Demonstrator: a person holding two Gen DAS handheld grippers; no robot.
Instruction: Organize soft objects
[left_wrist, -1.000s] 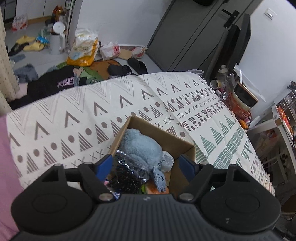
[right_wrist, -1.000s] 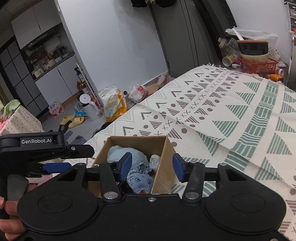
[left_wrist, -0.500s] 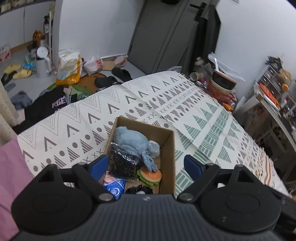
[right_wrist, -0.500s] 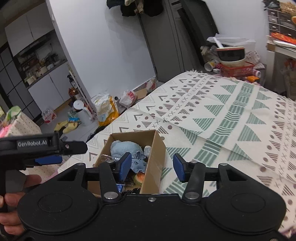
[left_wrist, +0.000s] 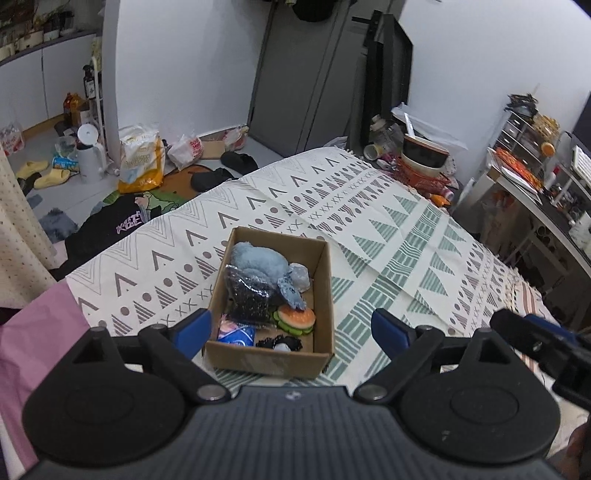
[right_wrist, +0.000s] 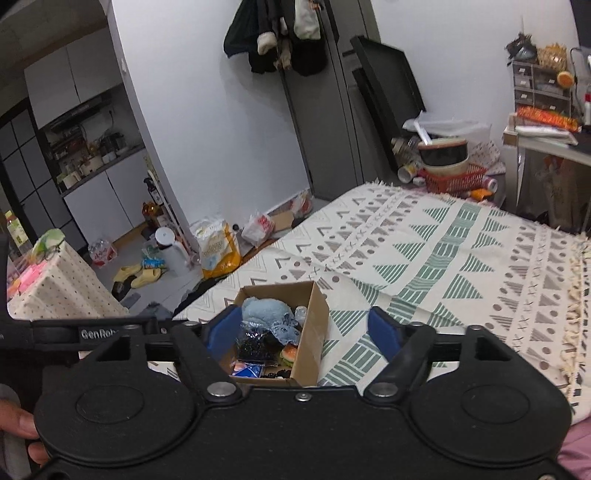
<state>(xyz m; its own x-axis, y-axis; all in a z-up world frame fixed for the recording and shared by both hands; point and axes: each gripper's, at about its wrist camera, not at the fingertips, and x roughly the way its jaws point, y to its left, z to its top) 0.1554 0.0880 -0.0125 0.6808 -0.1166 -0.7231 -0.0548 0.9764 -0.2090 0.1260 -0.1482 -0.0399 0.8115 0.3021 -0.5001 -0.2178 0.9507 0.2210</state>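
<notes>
- The box (left_wrist: 271, 360) looks like matt brown cardboard.
- Inside it, the blue toy (left_wrist: 258, 260) is fluffy plush.
- Against the toy, the dark bag (left_wrist: 249, 299) is crinkled, glossy plastic film.
- Under the box, the patterned cover (left_wrist: 388, 229) is matt woven cloth, fringed at its far edge.

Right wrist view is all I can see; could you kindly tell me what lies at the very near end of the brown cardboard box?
Observer: A black frilly fabric piece with a white centre lies against the near wall of the brown cardboard box.
Operator: Thank you. Are the left gripper's jaws open?
Observer: Yes, the left gripper is wide open and holds nothing.
Operator: Is anything on the floor at the bed's far-left side?
Observer: A black garment with pale lettering lies there, against the edge of the patterned bedspread.
</notes>
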